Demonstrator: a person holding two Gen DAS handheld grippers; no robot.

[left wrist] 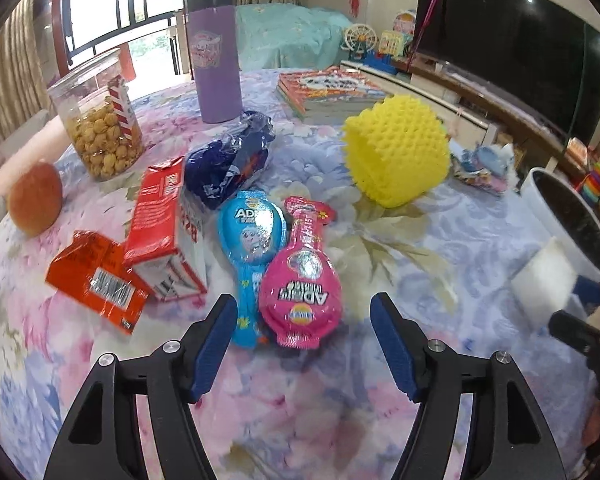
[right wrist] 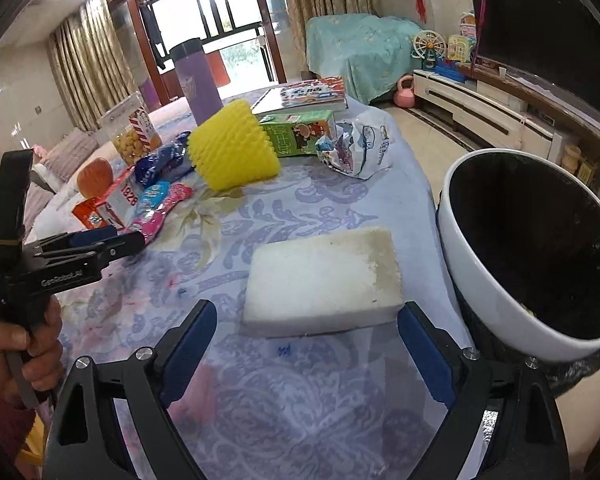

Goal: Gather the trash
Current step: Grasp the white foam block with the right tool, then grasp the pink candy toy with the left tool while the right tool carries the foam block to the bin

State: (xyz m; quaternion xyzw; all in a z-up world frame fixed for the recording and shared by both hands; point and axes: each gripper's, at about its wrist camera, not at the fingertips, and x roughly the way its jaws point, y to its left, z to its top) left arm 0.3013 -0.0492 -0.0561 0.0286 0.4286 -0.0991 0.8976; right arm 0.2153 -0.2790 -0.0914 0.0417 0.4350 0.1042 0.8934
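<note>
My left gripper (left wrist: 304,312) is open just in front of a pink snack packet (left wrist: 300,280) and a blue one (left wrist: 252,236) lying side by side on the flowered tablecloth. Beside them lie a red-and-white carton (left wrist: 164,236), an orange wrapper (left wrist: 96,280) and a dark blue wrapper (left wrist: 232,160). My right gripper (right wrist: 308,324) is open around the near end of a white foam block (right wrist: 324,280), apart from it. A white bin with a black liner (right wrist: 528,252) stands at the table's right edge. The left gripper (right wrist: 132,236) also shows in the right wrist view.
A yellow foam net (left wrist: 396,152), a crumpled printed wrapper (right wrist: 356,148), a green carton (right wrist: 300,132), books (left wrist: 332,92), a purple bottle (left wrist: 216,56), a popcorn jar (left wrist: 100,120) and an orange fruit (left wrist: 36,200) stand further back. The table edge drops off on the right.
</note>
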